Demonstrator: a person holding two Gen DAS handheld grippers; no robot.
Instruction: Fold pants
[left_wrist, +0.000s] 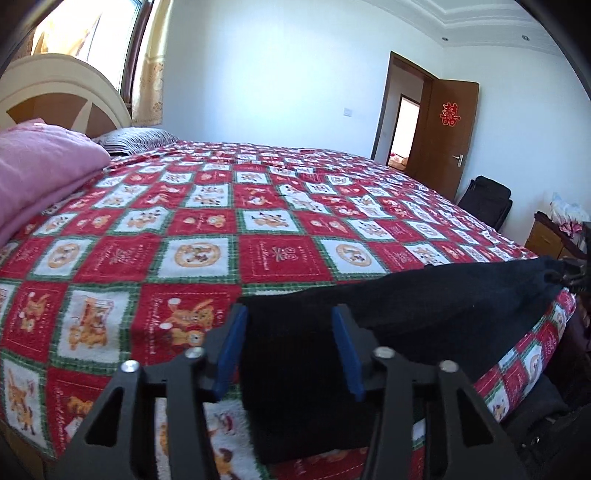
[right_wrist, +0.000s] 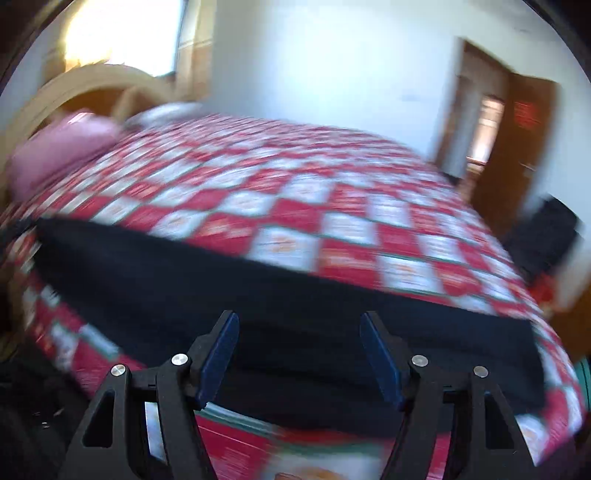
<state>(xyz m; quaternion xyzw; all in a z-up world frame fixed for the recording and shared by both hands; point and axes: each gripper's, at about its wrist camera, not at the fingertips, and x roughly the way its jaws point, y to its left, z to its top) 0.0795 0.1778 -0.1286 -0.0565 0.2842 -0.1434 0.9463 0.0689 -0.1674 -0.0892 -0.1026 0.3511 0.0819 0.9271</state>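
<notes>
Lying along the bedspread (left_wrist: 192, 229) edge — black pants (left_wrist: 424, 299).

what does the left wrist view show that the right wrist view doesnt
Only the left wrist view, which is sharp, shows the striped pillow, the red door emblem and the blanket's cartoon prints. Only the right wrist view, which is blurred, shows the black pants stretched across the whole bed edge. Both show open tongs, left and right, over the pants, the checkered blanket, and the pink quilt.
</notes>
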